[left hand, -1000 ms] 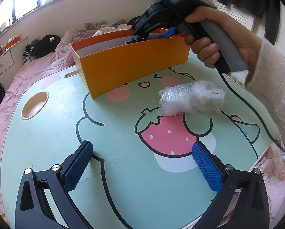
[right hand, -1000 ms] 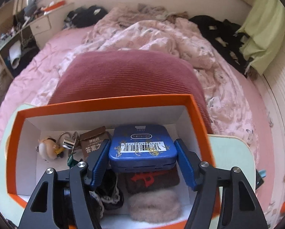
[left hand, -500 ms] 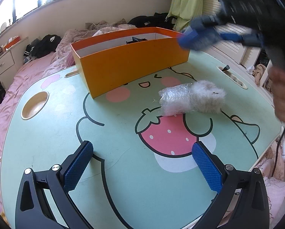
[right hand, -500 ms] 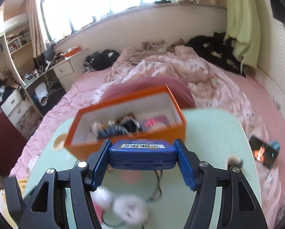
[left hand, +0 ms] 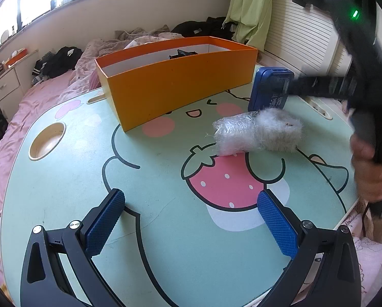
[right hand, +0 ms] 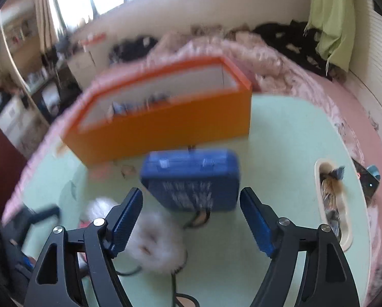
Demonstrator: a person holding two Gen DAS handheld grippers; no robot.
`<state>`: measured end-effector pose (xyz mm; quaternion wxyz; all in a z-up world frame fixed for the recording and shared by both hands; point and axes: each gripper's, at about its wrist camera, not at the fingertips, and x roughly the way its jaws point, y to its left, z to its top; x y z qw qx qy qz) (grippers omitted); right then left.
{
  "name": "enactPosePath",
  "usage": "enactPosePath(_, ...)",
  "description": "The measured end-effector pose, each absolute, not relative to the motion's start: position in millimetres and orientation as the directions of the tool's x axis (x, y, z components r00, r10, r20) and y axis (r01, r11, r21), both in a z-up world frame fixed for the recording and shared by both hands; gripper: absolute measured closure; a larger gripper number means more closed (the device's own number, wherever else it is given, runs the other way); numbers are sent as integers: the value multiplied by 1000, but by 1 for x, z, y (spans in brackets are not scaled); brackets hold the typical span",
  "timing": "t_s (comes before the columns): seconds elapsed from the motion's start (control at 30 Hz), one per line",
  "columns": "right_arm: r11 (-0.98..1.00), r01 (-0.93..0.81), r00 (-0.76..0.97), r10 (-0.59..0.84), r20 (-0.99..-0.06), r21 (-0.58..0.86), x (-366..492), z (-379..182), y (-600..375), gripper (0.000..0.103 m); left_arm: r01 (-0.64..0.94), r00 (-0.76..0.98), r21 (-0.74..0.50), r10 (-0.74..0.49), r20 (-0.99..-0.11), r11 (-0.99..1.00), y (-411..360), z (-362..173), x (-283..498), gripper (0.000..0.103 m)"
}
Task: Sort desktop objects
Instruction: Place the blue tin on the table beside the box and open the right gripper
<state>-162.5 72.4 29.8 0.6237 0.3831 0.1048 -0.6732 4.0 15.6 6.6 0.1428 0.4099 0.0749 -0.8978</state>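
Each hand-held gripper (left hand: 191, 220) – black arms, silver screws; blue knurled pads (right hand: 257, 226).

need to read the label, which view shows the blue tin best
The left wrist view: the blue tin is fairly sharp there, beside the orange box, though the right gripper's blurred finger crosses it. The right wrist view shows the tin larger, ahead of the opening right gripper, but motion-blurred, print unreadable.

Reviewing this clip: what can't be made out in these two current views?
- Orange box contents: left wrist view, near wall hides all but a dark scrap; right wrist view, motion blur.
- Blue tin lettering: blurred in both views.
- Whether the tin rests on the table: unclear; it sits beyond the right gripper, whose jaws are opening.
- Right gripper fingertips, left wrist view: smeared.
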Motion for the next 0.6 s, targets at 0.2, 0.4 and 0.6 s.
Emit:
enactPosePath(0.2,-195,916,62,-794,-604,351,-184,78,33,18,318,-624,-17,-196,-757,-948,14,7,5,0)
enactPosePath(0.4,-188,940,73,-704,-706,285,-181,66,-26,36,319,-623,-18,-196,-757,-948,15,7,6,0)
enactPosePath(0.6,-207,959,16,-646,-763,195,-166,55,-22,41,321,-623,-18,-197,-757,-947,14,7,6,0)
